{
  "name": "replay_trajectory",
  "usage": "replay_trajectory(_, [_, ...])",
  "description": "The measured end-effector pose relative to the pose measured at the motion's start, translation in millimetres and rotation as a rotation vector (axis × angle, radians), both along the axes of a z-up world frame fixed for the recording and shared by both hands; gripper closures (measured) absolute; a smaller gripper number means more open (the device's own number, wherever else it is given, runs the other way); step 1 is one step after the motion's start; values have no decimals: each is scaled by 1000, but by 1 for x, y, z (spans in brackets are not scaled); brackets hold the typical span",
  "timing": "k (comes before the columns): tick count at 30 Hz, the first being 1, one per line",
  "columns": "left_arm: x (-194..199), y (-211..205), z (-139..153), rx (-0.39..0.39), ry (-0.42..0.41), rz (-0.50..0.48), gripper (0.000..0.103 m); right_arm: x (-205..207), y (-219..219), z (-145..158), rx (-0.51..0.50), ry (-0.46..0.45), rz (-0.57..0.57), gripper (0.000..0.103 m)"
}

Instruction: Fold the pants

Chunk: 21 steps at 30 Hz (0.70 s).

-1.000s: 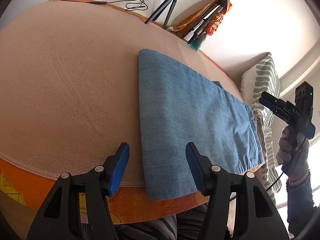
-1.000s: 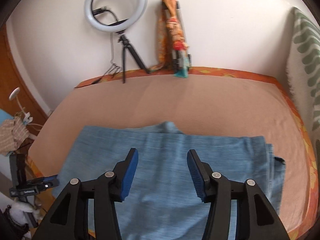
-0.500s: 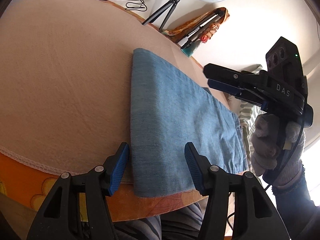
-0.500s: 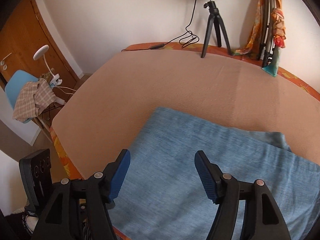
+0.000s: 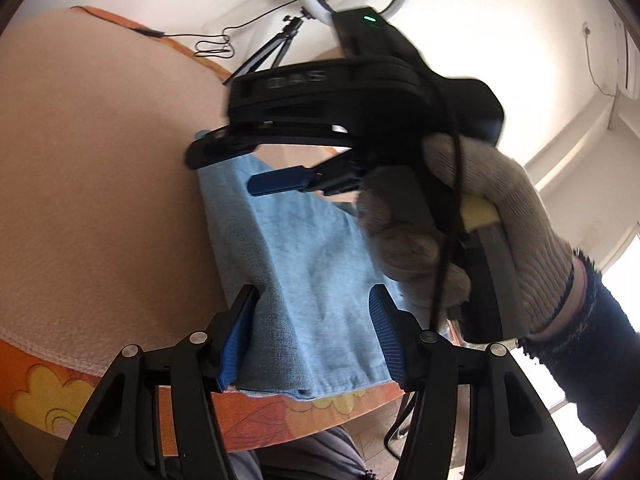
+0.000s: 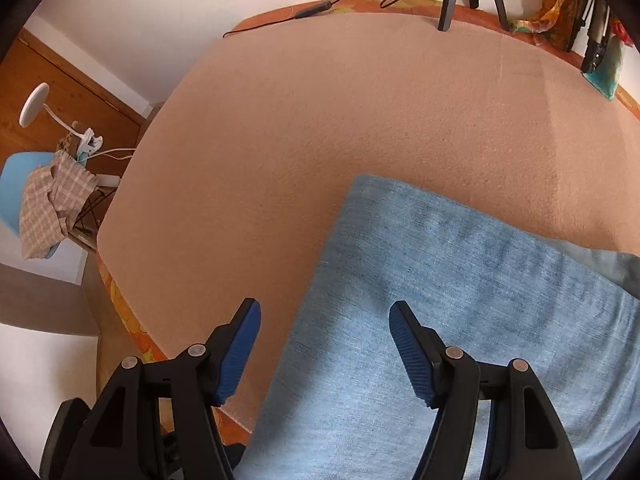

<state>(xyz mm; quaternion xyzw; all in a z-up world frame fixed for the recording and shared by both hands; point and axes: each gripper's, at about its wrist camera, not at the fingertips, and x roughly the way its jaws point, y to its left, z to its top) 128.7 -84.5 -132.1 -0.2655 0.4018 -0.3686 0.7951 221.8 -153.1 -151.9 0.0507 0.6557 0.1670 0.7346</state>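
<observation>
— Judging risk first: what might have gone wrong?

— Both tools crowded one end of the light blue denim pants [image 5: 316, 280], folded into a long strip on the peach cloth-covered table [image 5: 100, 200]. The right gripper [image 5: 236, 168], held by a gloved hand [image 5: 460, 216], hung just above the fabric, right in front of the left gripper [image 5: 312, 336]. Pinching only the top layer would likely have let the fold slide apart, and the two tools could have knocked together

— Where did the pants sit relative to the jaws?

— The left jaws stood wide open, straddling the strip's near end by the table edge. The right jaws were open too, gripping nothing; in the right wrist view the strip's long edge [image 6: 320, 280] ran up between its fingers [image 6: 408, 356]
</observation>
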Motion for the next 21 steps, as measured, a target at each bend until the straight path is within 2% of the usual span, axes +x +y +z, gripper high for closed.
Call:
replay_trajectory(8, [-5,-11,11,59,-27,-36,48,0,32,-17,-201,55,143,35])
replay_trajectory(10, [-6,-13,12,63,-28,-42,48,0,33,-21,-224,66,162,42])
replay_trajectory(12, [-8,-13,13,76,-32,-42,48,2,36,-25,-247,72,167,61])
replay_trajectory(14, [-3,-17,14,95,-33,-33,48,1,31,-28,-231,74,161,73])
replay_trajectory(20, [4,-12,-2,156,36,3,48,-11,3,-21,-152,14,125,94])
replay_trajectory(21, [6,-10,-7,136,58,-1,48,-13,-6,-18,-127,3,104,96])
